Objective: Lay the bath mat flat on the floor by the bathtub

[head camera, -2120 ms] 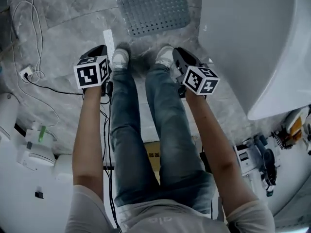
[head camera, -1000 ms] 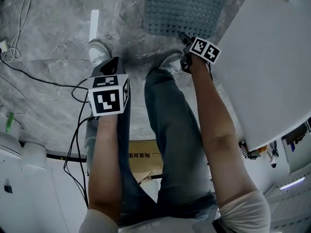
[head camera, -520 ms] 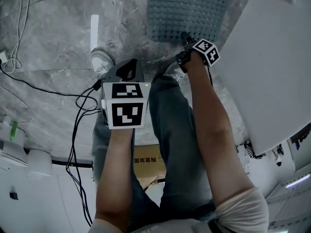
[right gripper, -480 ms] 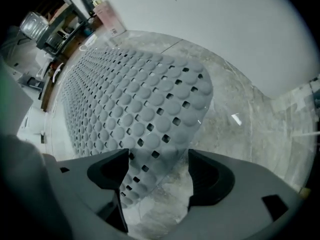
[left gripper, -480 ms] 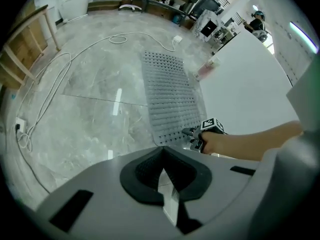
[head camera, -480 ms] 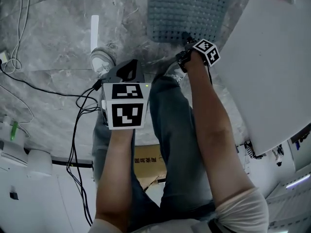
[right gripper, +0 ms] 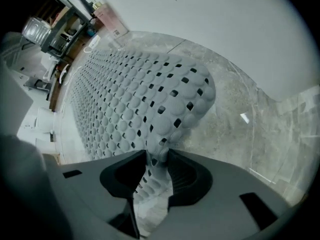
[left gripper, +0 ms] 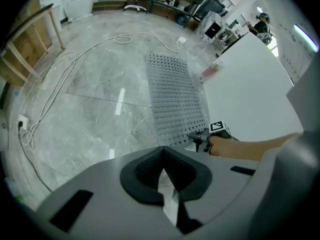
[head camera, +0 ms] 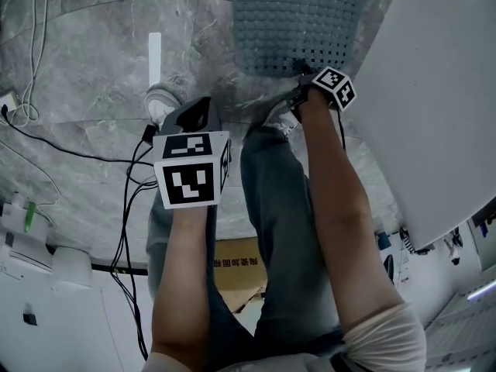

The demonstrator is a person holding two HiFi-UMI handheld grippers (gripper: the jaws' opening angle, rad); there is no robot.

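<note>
The grey perforated bath mat lies on the marble floor beside the white bathtub. My right gripper is down at the mat's near edge, by the tub. In the right gripper view its jaws are closing, and the mat's near corner bulges up, pinched between them at my right gripper. My left gripper hangs in the air above the person's left leg, shut on nothing; in its own view my left gripper looks down at the mat and the right gripper.
The person's shoes stand just short of the mat. Black cables trail over the floor at the left, near a white strip. A cardboard box sits behind the legs. A pink bottle stands by the tub's far end.
My right gripper has reached down from beside the knee to the mat's near edge. The left gripper has risen towards the camera. In the last half second both barely shift.
</note>
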